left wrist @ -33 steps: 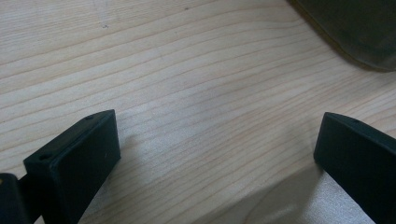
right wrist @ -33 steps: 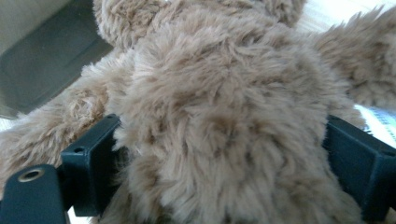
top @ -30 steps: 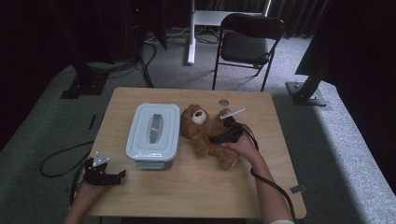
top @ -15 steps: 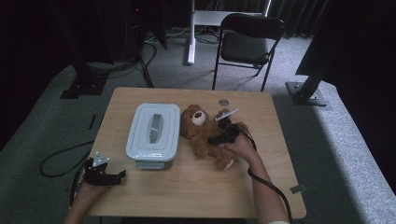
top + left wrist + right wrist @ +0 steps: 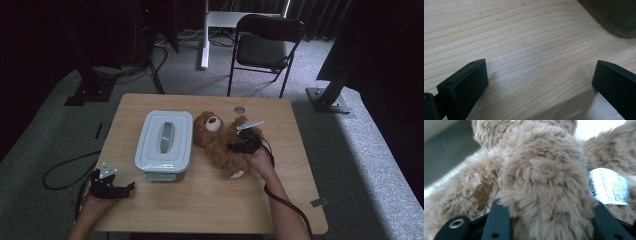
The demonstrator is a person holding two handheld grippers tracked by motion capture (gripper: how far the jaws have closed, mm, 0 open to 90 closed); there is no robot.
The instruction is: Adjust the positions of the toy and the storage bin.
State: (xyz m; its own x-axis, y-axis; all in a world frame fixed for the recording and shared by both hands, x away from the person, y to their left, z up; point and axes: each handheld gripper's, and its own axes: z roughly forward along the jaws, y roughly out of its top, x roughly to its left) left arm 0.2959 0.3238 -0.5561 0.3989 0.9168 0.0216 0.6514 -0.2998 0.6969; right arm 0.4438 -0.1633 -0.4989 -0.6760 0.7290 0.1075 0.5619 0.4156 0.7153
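Dark floor and a folding chair (image 5: 267, 45) lie beyond the wooden desk (image 5: 280, 200). At the desk's near left corner the left gripper (image 5: 111, 186) rests with its jaws spread wide over bare wood, gripping nothing. Toward the middle, nearer the left edge, sits the pale lidded box (image 5: 164, 141), lid on. Just beside its right side lies the teddy bear (image 5: 220, 142), face up, long axis slanting across the desk: head toward the far edge and the box, feet toward the near right. The right gripper (image 5: 240, 146) has just been closing its jaws, and in the right gripper view the pads press a plush limb (image 5: 546, 200) (its white tag (image 5: 608, 186) shows alongside). My judgement: the grasp is made; lifting the bear, and perhaps opening the box, remain.
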